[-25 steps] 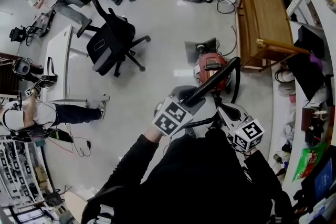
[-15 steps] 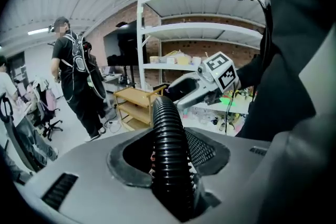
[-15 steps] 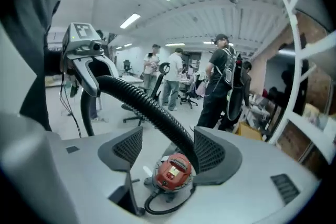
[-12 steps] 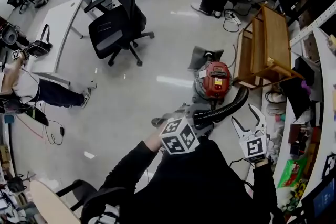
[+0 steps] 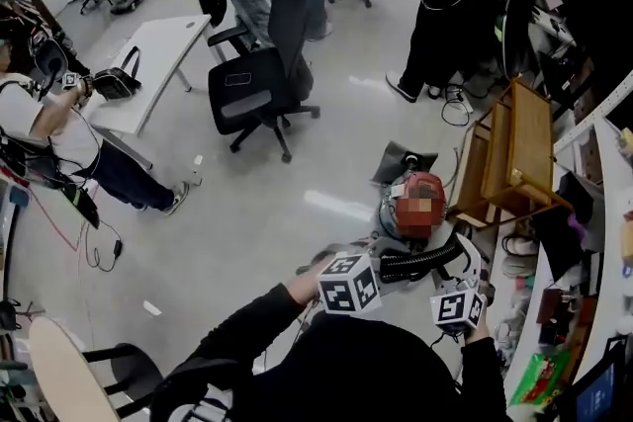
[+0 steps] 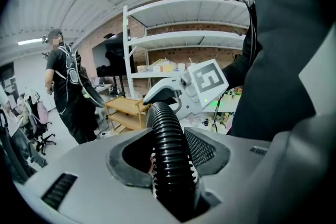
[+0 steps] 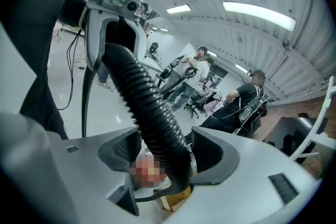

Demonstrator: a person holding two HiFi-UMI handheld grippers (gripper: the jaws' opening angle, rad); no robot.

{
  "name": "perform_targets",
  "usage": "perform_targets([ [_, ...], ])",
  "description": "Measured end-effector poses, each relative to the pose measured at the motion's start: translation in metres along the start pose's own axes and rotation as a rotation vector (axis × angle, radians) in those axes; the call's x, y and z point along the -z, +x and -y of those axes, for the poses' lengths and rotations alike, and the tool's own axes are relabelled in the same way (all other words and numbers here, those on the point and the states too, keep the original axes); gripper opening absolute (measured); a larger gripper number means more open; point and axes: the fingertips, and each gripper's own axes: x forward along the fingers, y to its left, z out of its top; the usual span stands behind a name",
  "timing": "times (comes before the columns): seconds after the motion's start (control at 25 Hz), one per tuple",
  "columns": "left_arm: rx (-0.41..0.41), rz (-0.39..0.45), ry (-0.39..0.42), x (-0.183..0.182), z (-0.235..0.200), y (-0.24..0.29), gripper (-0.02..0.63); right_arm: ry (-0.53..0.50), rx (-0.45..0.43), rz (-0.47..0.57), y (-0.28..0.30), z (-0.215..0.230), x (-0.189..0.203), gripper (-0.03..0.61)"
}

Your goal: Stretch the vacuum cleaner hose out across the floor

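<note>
Grey polished floor point(image 5: 247, 212), busy workshop room. A black office chair point(image 5: 252, 99) stands mid-floor beside a white table point(image 5: 148, 69). Several people stand at the far side, and one person sits at the left edge. A wooden cart point(image 5: 519, 153) stands at the right, against cluttered benches.

Vacuum cleaner point(image 5: 415, 203): red canister, on the floor just left of the wooden cart and just beyond both grippers in the head view. A mosaic patch covers part of its body.

Hose point(image 5: 420, 262): black, ribbed. It runs as a short, slightly sagging span from one gripper to the other, off the floor, close in front of the person's dark-sleeved torso. Its right end curves up toward the canister side.

Left gripper point(image 5: 381, 257): the hose passes lengthwise through its jaws. In the left gripper view the ribs fill the gap and the pads clamp against them, so this is a firm pinch on the hose. The same view shows the other gripper further along the hose, with white metal shelving point(image 6: 184, 39) behind it.

Right gripper point(image 5: 465, 262): the jaws have just been opening and stand spread wide. The hose lies between them. The right gripper view shows daylight on the left side of the hose, with the red canister seen through that gap. The pads are not pressing, so there is no grip on this side.

Both marker cubes face up toward the head camera.
</note>
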Motion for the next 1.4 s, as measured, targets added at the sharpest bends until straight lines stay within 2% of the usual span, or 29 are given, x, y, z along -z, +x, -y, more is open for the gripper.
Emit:
perform_targets([
  [0.08,0.011,-0.014,0.027,-0.014,0.021,0.008,0.196,0.010,-0.028,-0.024,-0.010,-0.005,0.014,0.297],
  [0.16,0.006,-0.051,0.071,-0.026,0.039,0.021,0.199,0.021,-0.034,-0.036,-0.026,-0.004,0.029,0.252],
  [0.28,0.012,-0.067,0.092,-0.049,0.069,0.047,0.201,0.018,-0.022,-0.006,-0.061,0.004,0.056,0.242],
  [0.44,0.067,-0.108,0.112,-0.075,0.129,0.099,0.201,0.023,-0.070,-0.015,-0.113,-0.010,0.120,0.242],
  [0.68,0.139,-0.192,0.109,-0.078,0.202,0.164,0.201,0.065,-0.168,-0.090,-0.157,-0.056,0.209,0.232],
  [0.84,0.167,-0.221,0.113,-0.077,0.222,0.169,0.201,0.044,-0.217,-0.108,-0.171,-0.074,0.223,0.219],
  [0.96,0.191,-0.204,0.121,-0.077,0.236,0.160,0.201,-0.013,-0.281,-0.087,-0.186,-0.087,0.215,0.193],
  [1.04,0.188,-0.172,0.126,-0.075,0.242,0.150,0.201,-0.052,-0.286,-0.084,-0.193,-0.091,0.208,0.187],
  [1.08,0.172,-0.126,0.106,-0.077,0.242,0.142,0.201,-0.089,-0.273,-0.106,-0.194,-0.093,0.207,0.187],
  [1.12,0.147,-0.053,0.057,-0.082,0.238,0.132,0.173,-0.143,-0.259,-0.146,-0.194,-0.098,0.208,0.190],
  [1.16,0.113,0.035,-0.013,-0.089,0.229,0.118,0.109,-0.199,-0.247,-0.193,-0.194,-0.105,0.211,0.193],
  [1.24,0.018,0.175,-0.150,-0.090,0.204,0.083,0.106,-0.233,-0.223,-0.256,-0.195,-0.123,0.208,0.193],
  [1.32,-0.087,0.220,-0.233,-0.066,0.182,0.049,0.106,-0.198,-0.172,-0.290,-0.197,-0.132,0.197,0.193],
  [1.4,-0.114,0.214,-0.294,-0.027,0.184,0.022,0.107,-0.182,-0.103,-0.332,-0.203,-0.133,0.187,0.193],
])
